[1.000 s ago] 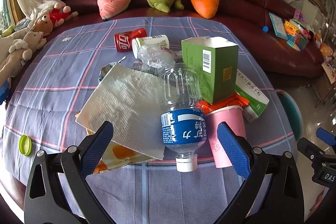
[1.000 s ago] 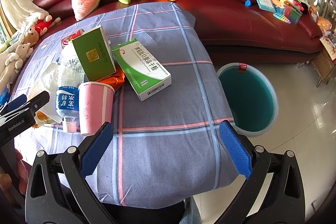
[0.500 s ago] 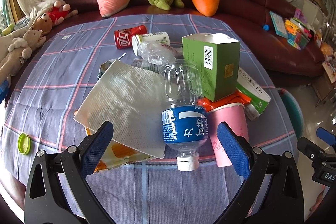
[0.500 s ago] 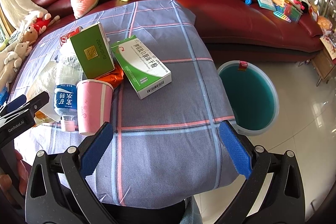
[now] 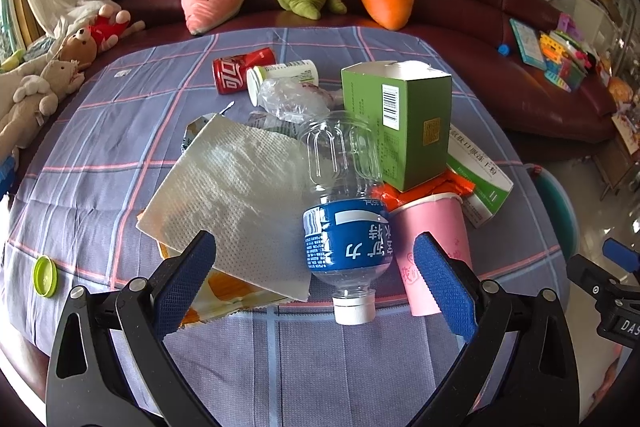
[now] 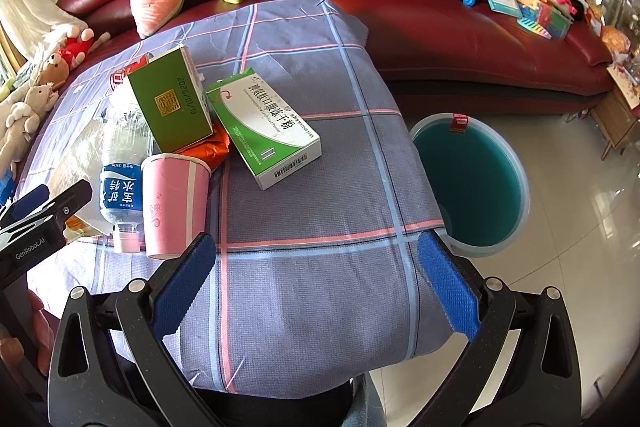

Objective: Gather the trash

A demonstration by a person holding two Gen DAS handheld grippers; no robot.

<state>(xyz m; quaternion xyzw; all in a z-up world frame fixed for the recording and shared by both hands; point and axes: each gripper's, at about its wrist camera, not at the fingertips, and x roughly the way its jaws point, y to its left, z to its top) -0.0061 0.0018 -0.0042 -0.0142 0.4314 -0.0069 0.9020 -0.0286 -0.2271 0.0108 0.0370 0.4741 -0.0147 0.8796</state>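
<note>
Both tongs (image 5: 316,267) slightly nearer trash.

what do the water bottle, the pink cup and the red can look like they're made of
Water bottle: clear thin plastic, since the cloth shows through its ribbed body; glossy blue film label, white plastic cap.
Pink cup: probably paper, matte, with a rolled rim and a printed side.
Red can: likely aluminium, with a shiny printed skin.

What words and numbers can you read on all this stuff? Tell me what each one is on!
"GenRobot.AI": left gripper.
"61/10/2202", seen upside down: green box.
"350ml": water bottle label; its Chinese characters are upside down.
"DAS", cut off: right gripper.
Flat green-and-white box: Chinese title; small print too tiny.
Red can: Chinese logo.
</note>
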